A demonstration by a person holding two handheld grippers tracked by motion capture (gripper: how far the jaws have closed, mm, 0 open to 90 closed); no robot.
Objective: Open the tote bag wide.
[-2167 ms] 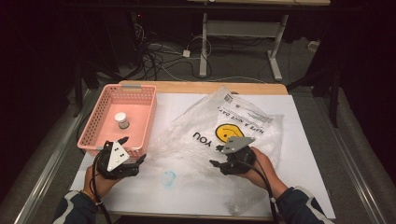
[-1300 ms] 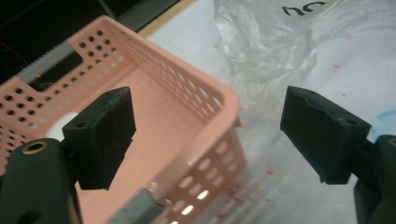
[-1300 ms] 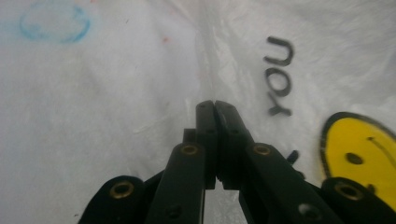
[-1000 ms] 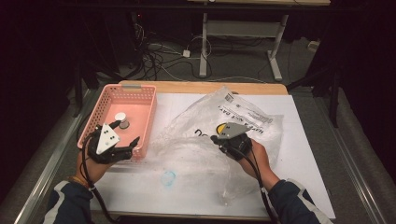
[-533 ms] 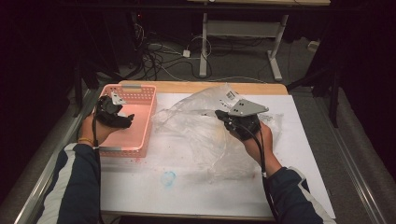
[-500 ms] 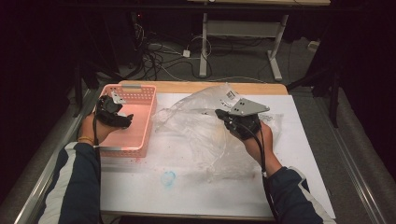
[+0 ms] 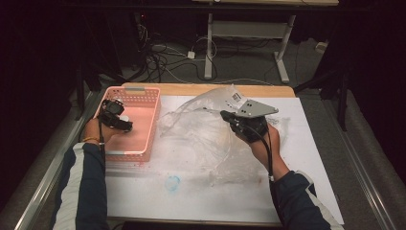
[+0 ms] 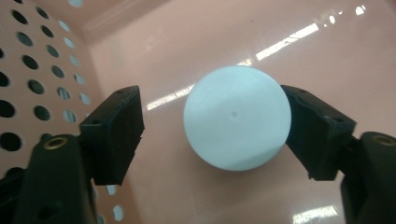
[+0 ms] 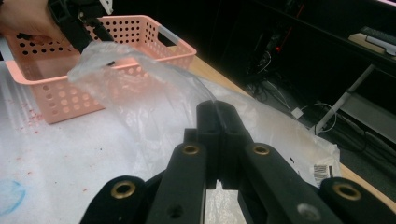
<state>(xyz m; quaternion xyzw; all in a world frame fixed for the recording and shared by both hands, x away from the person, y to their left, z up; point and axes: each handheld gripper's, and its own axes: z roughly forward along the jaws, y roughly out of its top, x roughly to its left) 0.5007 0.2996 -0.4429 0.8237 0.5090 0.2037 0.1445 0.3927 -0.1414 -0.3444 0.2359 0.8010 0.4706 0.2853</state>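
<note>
The left hand-held gripper (image 8: 212,140) gapes around a round white cap (image 8: 236,117); the right hand-held gripper (image 9: 218,122) pinches a crinkled clear bag (image 9: 154,95).

Dark room; grey floor (image 7: 249,67), tangled cables (image 7: 163,52), white desk frame (image 7: 249,28).

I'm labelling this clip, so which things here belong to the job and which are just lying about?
In the job:
left gripper, open around the white round cap
pink basket
right gripper, shut on the clear plastic bag

Lying about:
blue smudge on the white table cover
floor cables
</note>
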